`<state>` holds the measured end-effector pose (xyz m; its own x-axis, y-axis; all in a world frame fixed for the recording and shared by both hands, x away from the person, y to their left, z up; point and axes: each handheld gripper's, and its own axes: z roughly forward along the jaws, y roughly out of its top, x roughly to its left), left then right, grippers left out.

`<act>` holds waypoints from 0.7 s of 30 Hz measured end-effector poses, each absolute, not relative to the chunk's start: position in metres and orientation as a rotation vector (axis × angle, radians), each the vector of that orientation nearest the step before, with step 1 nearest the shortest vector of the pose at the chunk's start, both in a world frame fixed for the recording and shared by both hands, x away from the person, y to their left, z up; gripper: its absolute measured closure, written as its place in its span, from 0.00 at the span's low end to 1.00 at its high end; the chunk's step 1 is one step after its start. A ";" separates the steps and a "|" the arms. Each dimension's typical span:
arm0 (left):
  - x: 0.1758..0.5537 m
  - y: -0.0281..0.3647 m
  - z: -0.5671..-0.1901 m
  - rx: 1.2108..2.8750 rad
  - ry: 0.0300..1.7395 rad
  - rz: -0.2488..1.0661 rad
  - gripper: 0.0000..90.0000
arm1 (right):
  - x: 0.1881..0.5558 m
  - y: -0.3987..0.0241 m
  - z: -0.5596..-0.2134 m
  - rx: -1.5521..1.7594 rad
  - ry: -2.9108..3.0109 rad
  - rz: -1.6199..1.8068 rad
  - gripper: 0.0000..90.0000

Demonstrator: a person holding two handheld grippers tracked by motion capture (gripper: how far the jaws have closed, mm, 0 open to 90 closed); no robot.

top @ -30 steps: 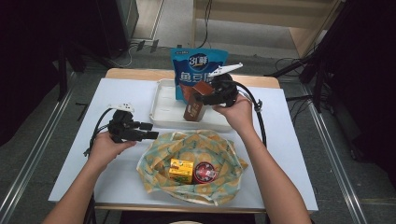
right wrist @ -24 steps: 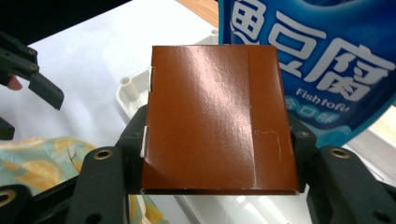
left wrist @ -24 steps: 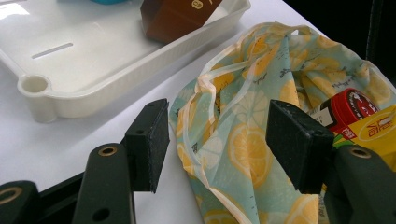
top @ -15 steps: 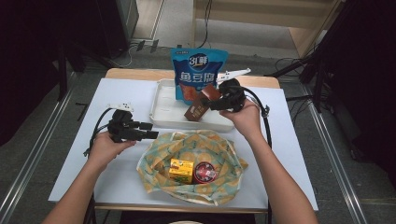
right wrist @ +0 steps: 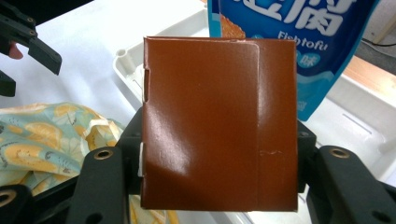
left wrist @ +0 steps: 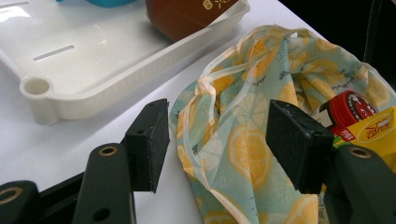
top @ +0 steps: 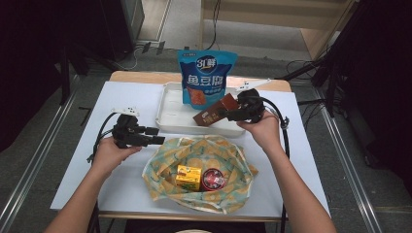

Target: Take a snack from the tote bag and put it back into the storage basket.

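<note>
You are holding the glossy brown cardboard carton (right wrist: 219,123) clamped in your right hand-held gripper (top: 232,115) over the white plastic tray's (top: 167,112) front rim, risking clipping that rim and twisting it loose.

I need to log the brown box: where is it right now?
In the high view the flat brown cardboard box sits clamped in the right gripper, over the white plastic tray's front right edge, just below the blue snack pouch.

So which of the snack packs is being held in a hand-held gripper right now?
The brown box, clamped in the right hand-held gripper over the white tray. The blue pouch stands in the tray; the yellow box and red-lidded can lie on the lemon-print bag.
</note>
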<state>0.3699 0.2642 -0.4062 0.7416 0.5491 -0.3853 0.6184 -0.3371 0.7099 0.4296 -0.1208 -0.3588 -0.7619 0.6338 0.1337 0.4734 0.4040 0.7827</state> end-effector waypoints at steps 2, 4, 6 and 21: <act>0.370 0.264 -0.406 2.019 0.884 -0.095 0.44 | 0.428 -0.123 -0.361 0.991 2.473 1.285 0.49; 0.370 0.264 -0.406 2.018 0.883 -0.094 0.44 | 0.427 -0.126 -0.362 0.988 2.477 1.283 0.49; 0.370 0.264 -0.406 2.016 0.884 -0.094 0.44 | 0.427 -0.128 -0.363 0.993 2.484 1.276 0.49; 0.370 0.264 -0.406 2.021 0.882 -0.094 0.44 | 0.421 -0.143 -0.380 1.009 2.490 1.294 0.49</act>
